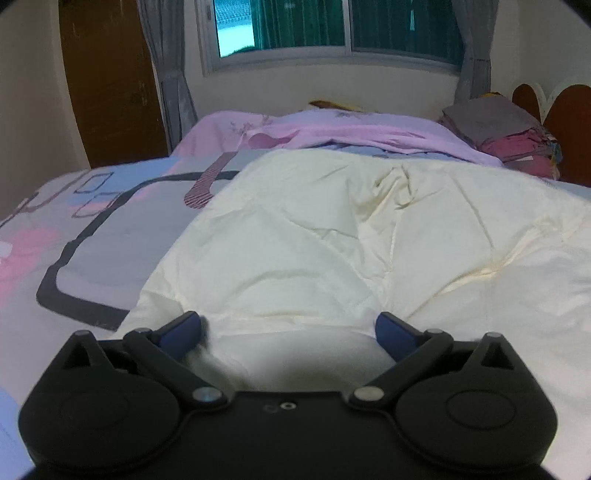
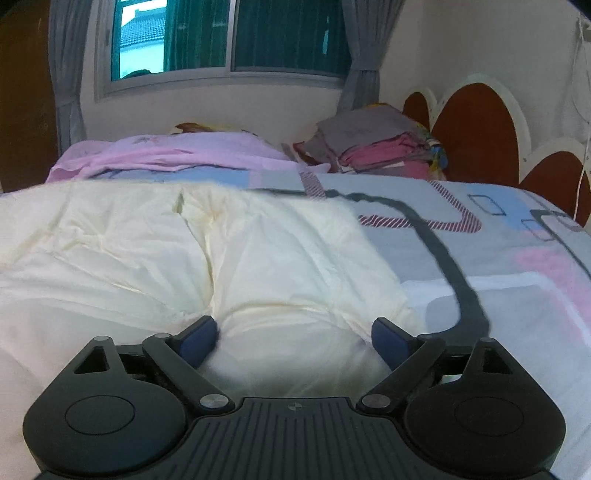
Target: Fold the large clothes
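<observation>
Cream garment (image 1: pixel 332 229) spread on patterned bedspread (image 1: pixel 110 229), long axis running near to far toward window (image 1: pixel 332 29). Left gripper (image 1: pixel 288 328) and right gripper (image 2: pixel 293 334) at near hem, jaws wide, cloth bulging between, unpinched.

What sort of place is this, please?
Most likely a bedroom: a bed with a headboard, a curtained window, and a stack of folded clothes by a cream blanket.
</observation>
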`<state>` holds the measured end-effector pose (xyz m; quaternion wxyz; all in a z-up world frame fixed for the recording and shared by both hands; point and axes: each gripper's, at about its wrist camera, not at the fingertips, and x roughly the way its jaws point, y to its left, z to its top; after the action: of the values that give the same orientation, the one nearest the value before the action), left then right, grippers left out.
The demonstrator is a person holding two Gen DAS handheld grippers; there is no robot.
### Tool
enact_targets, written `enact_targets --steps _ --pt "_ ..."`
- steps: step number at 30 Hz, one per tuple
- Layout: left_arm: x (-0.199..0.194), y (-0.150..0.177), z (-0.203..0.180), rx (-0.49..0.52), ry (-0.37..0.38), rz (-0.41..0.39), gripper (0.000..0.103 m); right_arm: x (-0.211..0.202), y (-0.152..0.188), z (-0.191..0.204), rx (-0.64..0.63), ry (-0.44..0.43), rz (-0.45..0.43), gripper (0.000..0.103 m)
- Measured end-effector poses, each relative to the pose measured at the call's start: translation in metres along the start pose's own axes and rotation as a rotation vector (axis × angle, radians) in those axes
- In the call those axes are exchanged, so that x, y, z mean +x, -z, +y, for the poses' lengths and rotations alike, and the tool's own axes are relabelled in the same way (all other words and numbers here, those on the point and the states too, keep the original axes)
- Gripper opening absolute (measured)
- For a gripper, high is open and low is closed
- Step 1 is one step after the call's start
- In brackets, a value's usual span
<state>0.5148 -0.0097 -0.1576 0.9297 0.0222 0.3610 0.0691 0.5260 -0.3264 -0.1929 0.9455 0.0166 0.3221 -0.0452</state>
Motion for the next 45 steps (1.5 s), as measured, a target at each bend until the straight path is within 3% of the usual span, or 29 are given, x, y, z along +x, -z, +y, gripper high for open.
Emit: enact_targets --steps 10,28,34,41,45 --pt "-0.051 0.000 0.005 0.044 0.043 -0.024 0.101 -0.073 0.006 -0.002 -0.026 -0.032 -0.060 0.090" --pt "-0.095 0.053 0.047 -0.021 0.064 0.097 0.101 -0.136 0.067 -0.031 0.018 0.014 0.056 0.090" --pt "-0.109 0.075 0.077 -0.171 0.104 0.167 0.101 -0.154 0.083 -0.048 0.109 0.000 0.113 0.090" --pt "-0.100 0.095 0.100 -0.387 0.241 0.270 0.100 -0.157 0.095 -0.053 0.237 -0.083 0.187 0.090" --pt "-0.092 0.096 0.105 -0.468 0.301 0.247 0.099 -0.147 0.097 -0.054 0.316 -0.138 0.216 0.090"
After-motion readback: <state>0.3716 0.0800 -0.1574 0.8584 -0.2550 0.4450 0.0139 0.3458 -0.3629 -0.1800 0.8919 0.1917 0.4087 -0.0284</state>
